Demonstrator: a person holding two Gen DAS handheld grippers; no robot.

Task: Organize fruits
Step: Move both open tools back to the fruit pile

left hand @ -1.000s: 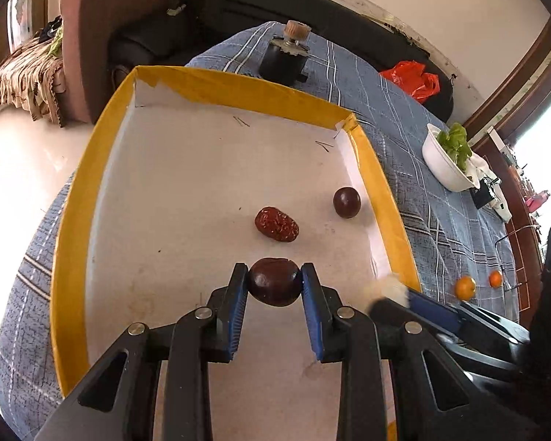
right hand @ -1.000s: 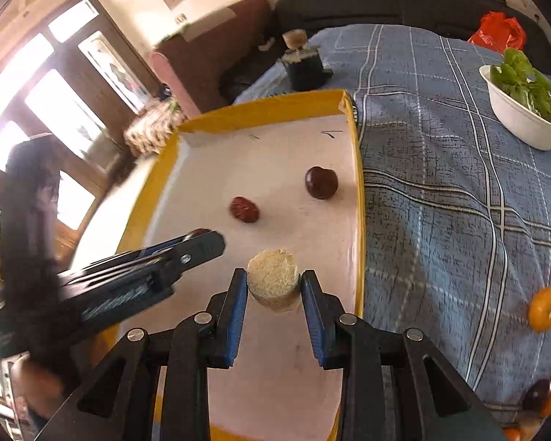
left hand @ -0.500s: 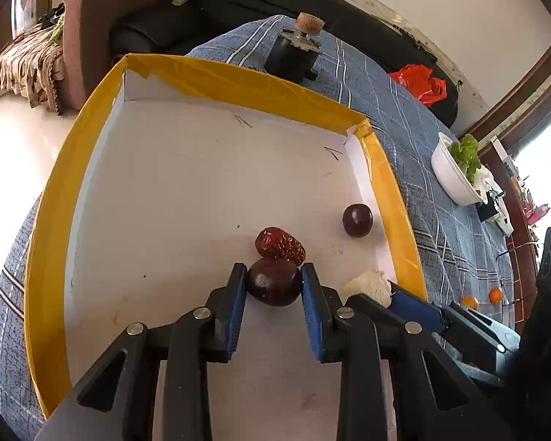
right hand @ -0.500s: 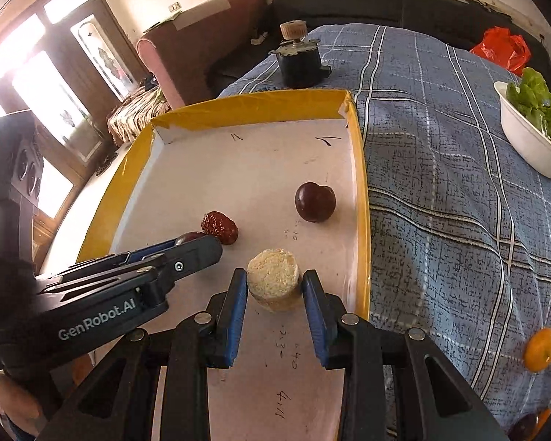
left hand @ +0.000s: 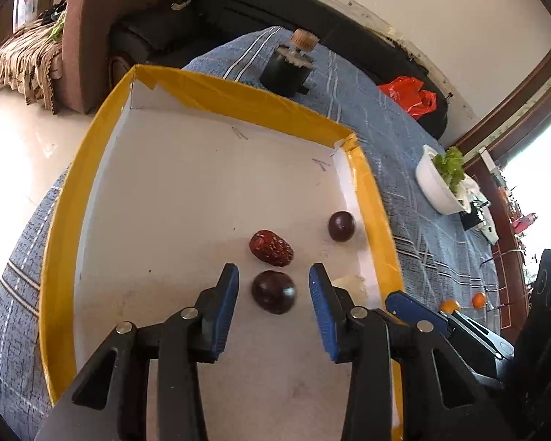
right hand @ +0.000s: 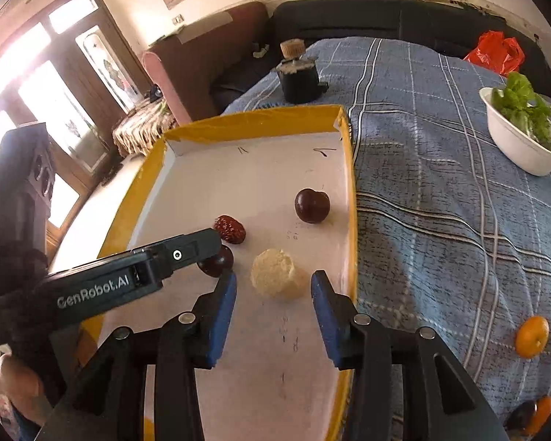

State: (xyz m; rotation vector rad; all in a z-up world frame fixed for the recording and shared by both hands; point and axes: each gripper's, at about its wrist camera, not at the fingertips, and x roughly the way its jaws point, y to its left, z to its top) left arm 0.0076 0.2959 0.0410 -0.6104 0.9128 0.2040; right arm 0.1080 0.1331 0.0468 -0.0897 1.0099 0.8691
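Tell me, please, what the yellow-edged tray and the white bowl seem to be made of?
Tray: probably cardboard, with a matte white floor carrying pen marks and glossy yellow tape wrapped over its rim, torn at the corners. White bowl: smooth, thin-walled and slightly shiny, likely disposable plastic or foam; the pictures leave that open.

We see bright daylight in both views. In the right wrist view it floods through the windows [right hand: 36, 84] left of the tray [right hand: 345, 198], which blow out to white glare. The tray floor reads clean white, and each fruit on it throws a soft, short shadow. In the left wrist view the floor [left hand: 22, 169] left of the tray [left hand: 378, 220] gleams pale, and the far right edge burns out. Both pictures bow strongly at the edges, with dark corners. The middle stays sharp; far things right of the tray look soft and small.
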